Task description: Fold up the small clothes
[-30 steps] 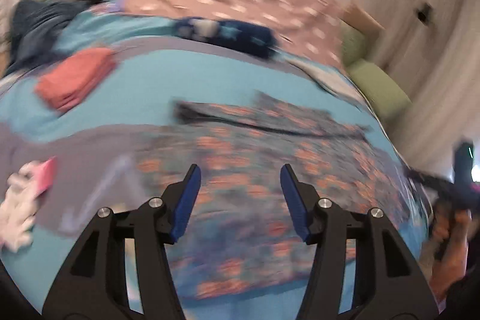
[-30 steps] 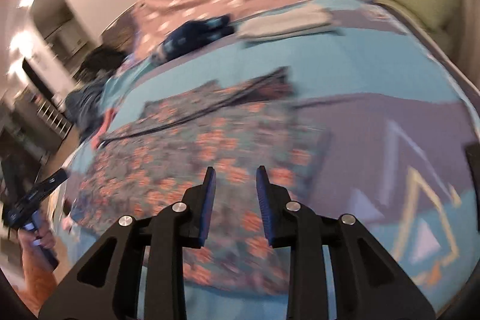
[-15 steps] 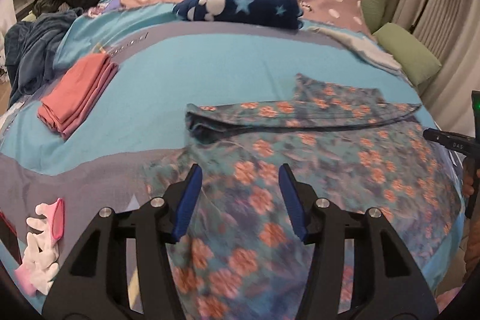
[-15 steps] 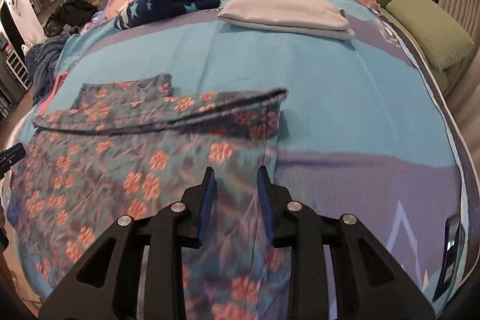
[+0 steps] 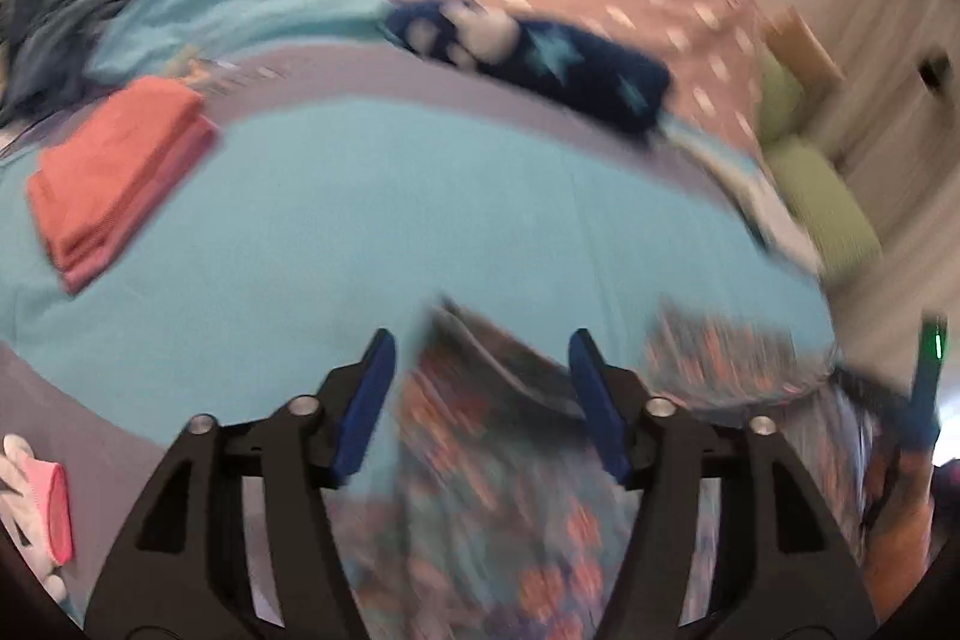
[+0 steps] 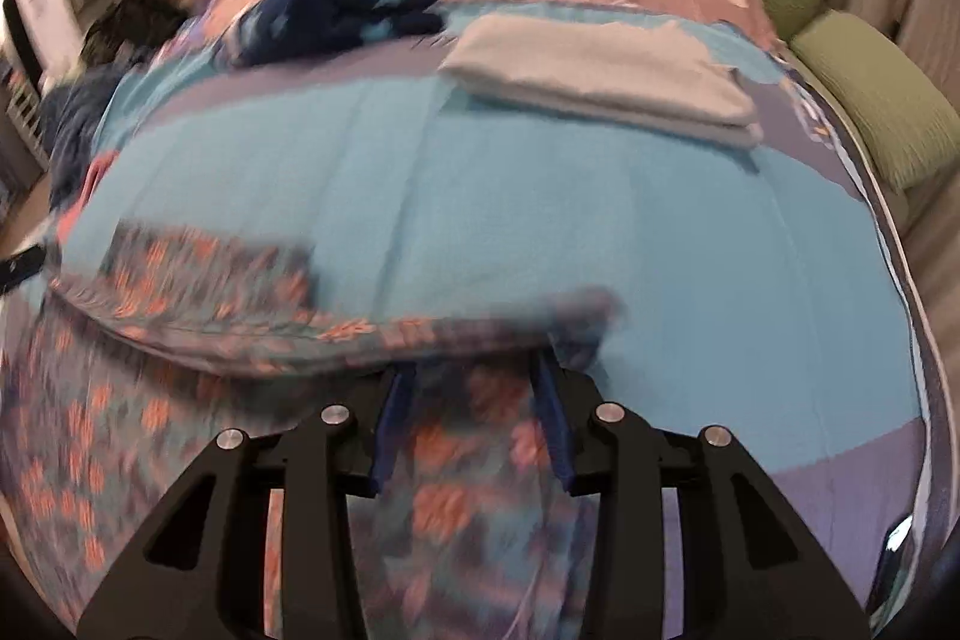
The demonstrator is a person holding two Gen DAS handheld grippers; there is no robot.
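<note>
Both grippers' jaws opening over floral garment [image 5: 480,472]

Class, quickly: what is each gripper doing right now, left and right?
Left gripper: jaws opening, floral garment between them, not gripped.
Right gripper: jaws opening over the same garment, not gripped.

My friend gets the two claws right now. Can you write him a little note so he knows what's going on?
Left claw: jaws opening, over the left corner of the flowery cloth's folded edge, not gripping it.
Right claw: jaws opening, at the right corner of the same edge; the picture is too blurry to tell if the pads touch.
The flowery cloth lies spread on the blue bedcover, top edge folded over.
Done: folded pink pile on the left, folded pale pile further back.
Left: probably finish folding the flowery cloth, then stack it.
</note>
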